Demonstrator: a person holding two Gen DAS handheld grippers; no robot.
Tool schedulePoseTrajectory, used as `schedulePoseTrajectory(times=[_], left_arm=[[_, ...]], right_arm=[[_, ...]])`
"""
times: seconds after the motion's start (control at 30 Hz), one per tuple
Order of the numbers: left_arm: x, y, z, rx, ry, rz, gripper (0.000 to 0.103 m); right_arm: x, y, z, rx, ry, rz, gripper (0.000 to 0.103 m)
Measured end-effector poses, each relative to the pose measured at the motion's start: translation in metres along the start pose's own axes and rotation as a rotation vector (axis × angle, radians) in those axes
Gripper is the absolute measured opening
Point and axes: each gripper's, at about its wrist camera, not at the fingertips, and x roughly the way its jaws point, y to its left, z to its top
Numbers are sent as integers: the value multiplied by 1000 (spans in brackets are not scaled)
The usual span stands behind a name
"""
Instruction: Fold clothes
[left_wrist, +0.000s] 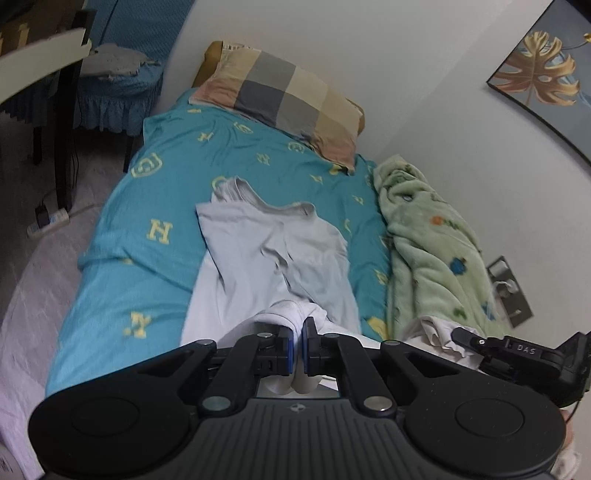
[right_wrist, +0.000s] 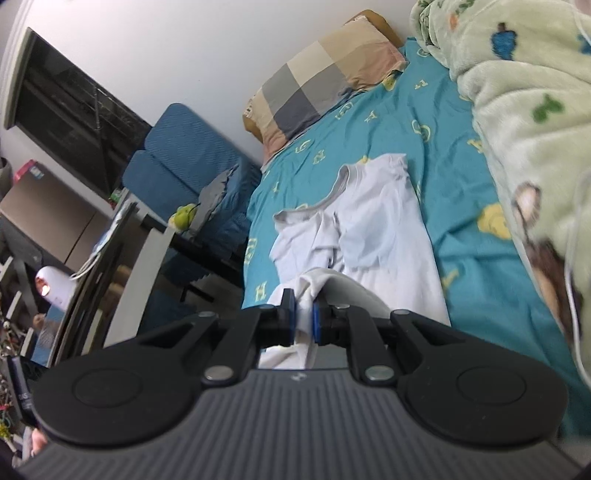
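While both grippers pinch its hem, white T-shirt (left_wrist: 273, 251) lengthwise, collar toward pillow (left_wrist: 284, 96).

A teal bedsheet printed with yellow letters (left_wrist: 159, 177) covered the bed. A checked grey, beige and pink pillow (left_wrist: 284, 99) lay at its twelve o'clock end, and a fluffy pale-green blanket (left_wrist: 432, 251) was bunched along its three o'clock edge. A framed gold-leaf picture (left_wrist: 543, 70) hung on the white wall, at two o'clock.

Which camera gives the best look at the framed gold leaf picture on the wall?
The left wrist view: the framed picture of a gold leaf on blue hangs at its upper right, cropped by the frame edge. The right wrist view shows none of it.
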Motion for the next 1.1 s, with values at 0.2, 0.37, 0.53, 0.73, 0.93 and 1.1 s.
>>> schedulePoseTrajectory(times=[0.2,0.37,0.53,0.73,0.93,1.1], left_arm=[[81,27,45,28,-19,90,5],[157,66,63,20,17,123,5],[227,92,67,7,81,136,6],[267,105,58,3,149,132,26],[229,92,44,20,117,119,58],[170,85,14,-90,55,67,68]], right_arm=[[79,-8,39,-22,19,-78,12],[147,-31,55,-23,62,-161,13],[201,-60,58,-10,112,-229,13],[223,-89,54,38,172,-228,16],[191,-90,54,95,132,-175,62],[149,-89,44,170,104,-158,66]])
